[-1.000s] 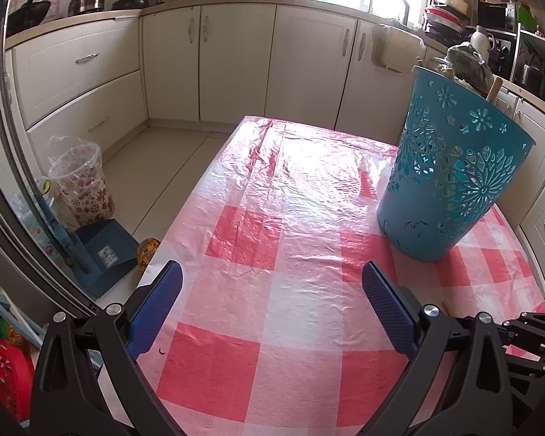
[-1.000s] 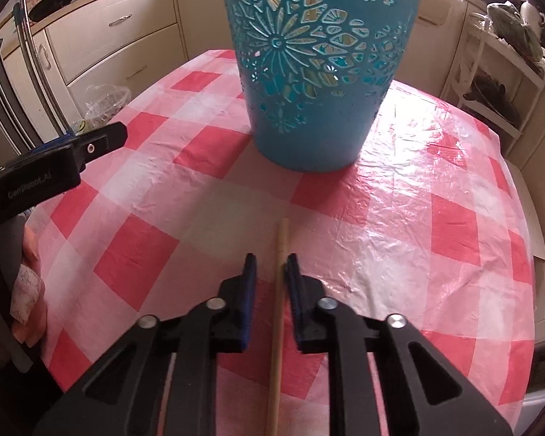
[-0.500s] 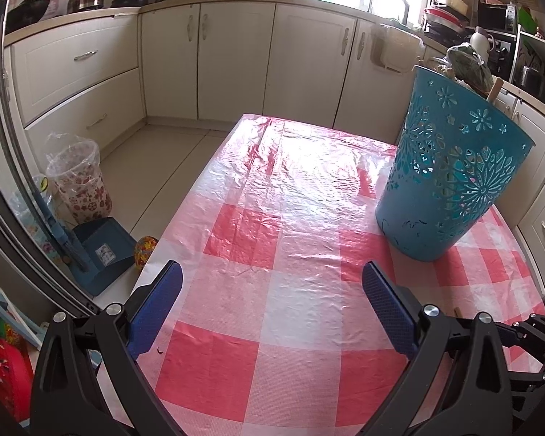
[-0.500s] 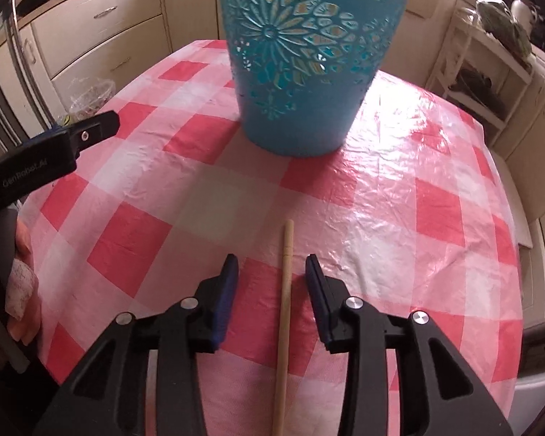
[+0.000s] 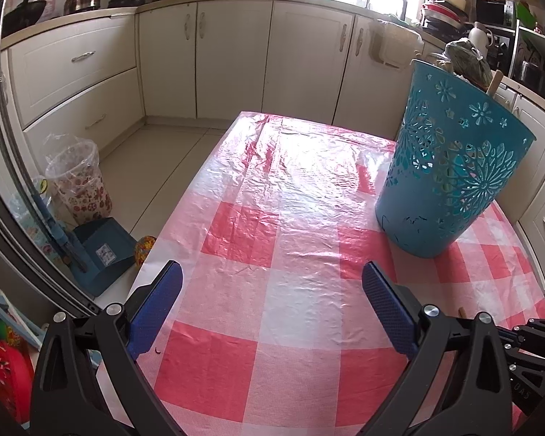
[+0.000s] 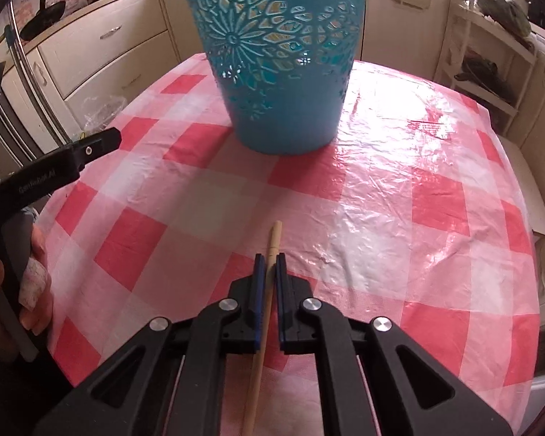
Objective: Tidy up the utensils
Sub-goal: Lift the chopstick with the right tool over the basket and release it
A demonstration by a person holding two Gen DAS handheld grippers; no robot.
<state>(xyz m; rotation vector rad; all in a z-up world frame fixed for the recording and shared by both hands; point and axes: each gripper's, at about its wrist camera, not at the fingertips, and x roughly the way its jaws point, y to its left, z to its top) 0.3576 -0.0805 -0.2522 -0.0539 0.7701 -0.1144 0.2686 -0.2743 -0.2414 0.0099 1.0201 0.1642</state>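
Note:
A teal cut-out basket (image 6: 278, 54) stands upright on the red-and-white checked tablecloth (image 6: 399, 196); it also shows in the left wrist view (image 5: 450, 170) with utensil handles poking over its rim. A long wooden stick (image 6: 269, 283) lies between my right gripper's fingers. My right gripper (image 6: 270, 265) is shut on the stick, just above the cloth, in front of the basket. My left gripper (image 5: 272, 298) is open and empty over the cloth, left of the basket; its arm shows in the right wrist view (image 6: 54, 170).
The table edge (image 5: 185, 203) drops to the floor on the left, where a patterned bin (image 5: 78, 185) and a blue dustpan (image 5: 103, 250) stand. Kitchen cabinets (image 5: 236, 58) run behind. A shelf unit (image 6: 490, 58) stands at the right.
My right gripper was open around the stick half a second ago and has now closed on it. The left gripper has hardly moved.

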